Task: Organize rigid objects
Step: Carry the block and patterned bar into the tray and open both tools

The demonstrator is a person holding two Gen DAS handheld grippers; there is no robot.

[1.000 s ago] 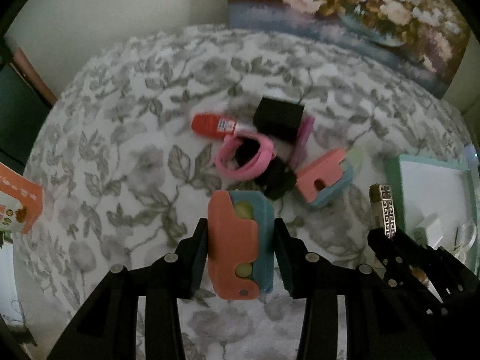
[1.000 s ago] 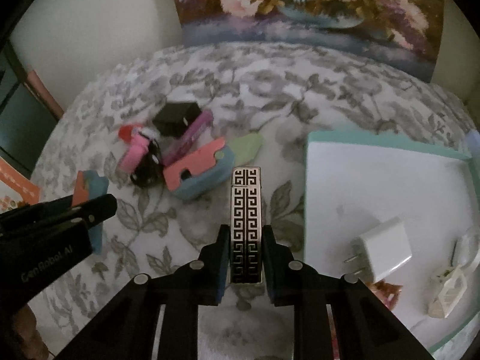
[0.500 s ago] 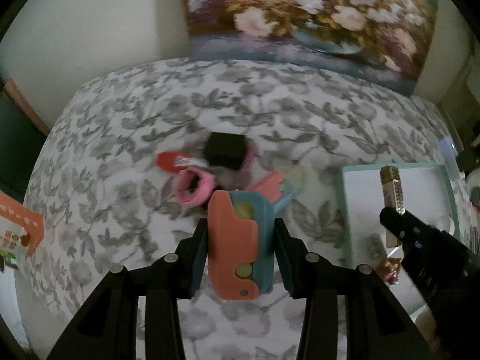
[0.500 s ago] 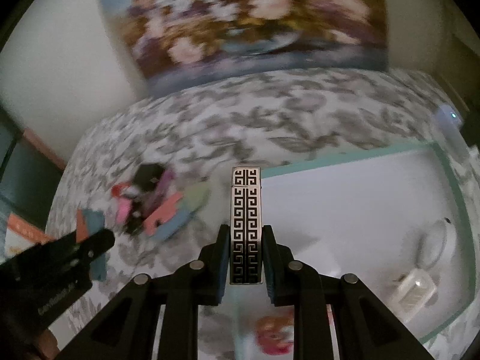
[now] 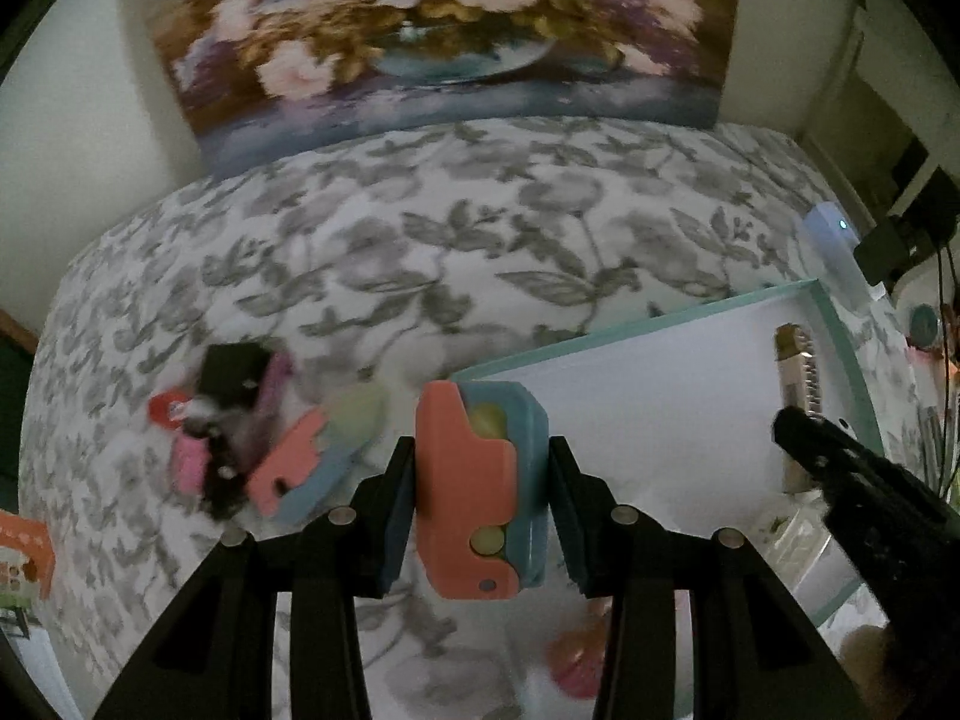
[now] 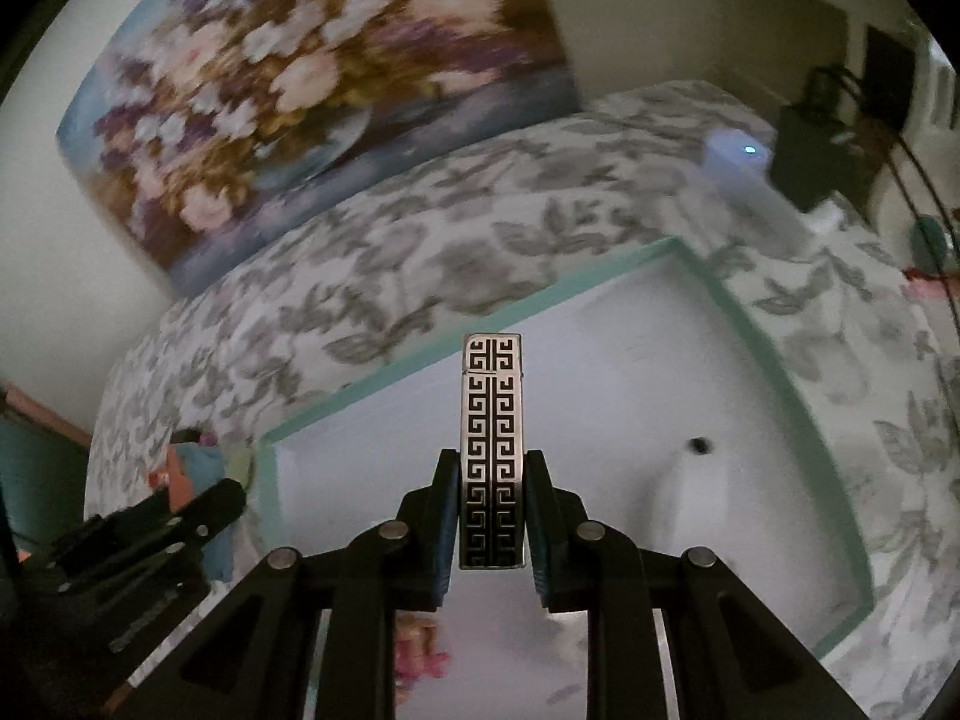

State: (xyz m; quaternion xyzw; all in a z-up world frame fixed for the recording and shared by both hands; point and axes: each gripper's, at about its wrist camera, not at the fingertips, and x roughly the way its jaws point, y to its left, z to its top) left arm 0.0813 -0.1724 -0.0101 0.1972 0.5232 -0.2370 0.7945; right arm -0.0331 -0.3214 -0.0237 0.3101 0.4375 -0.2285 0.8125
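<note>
The patterned lighter (image 6: 492, 450) is clamped by the right gripper (image 6: 492, 516) above the tray (image 6: 474, 324); the coral-and-blue toy (image 5: 480, 492) is pinched in the left gripper (image 5: 480, 510) at the tray's left edge. Both are best lowered flat before jaws are opened.

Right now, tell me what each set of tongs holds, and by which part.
Left tongs: the orange-and-blue toy, clamped across its side edges. Right tongs: the patterned lighter, gripped at its lower sides.
</note>
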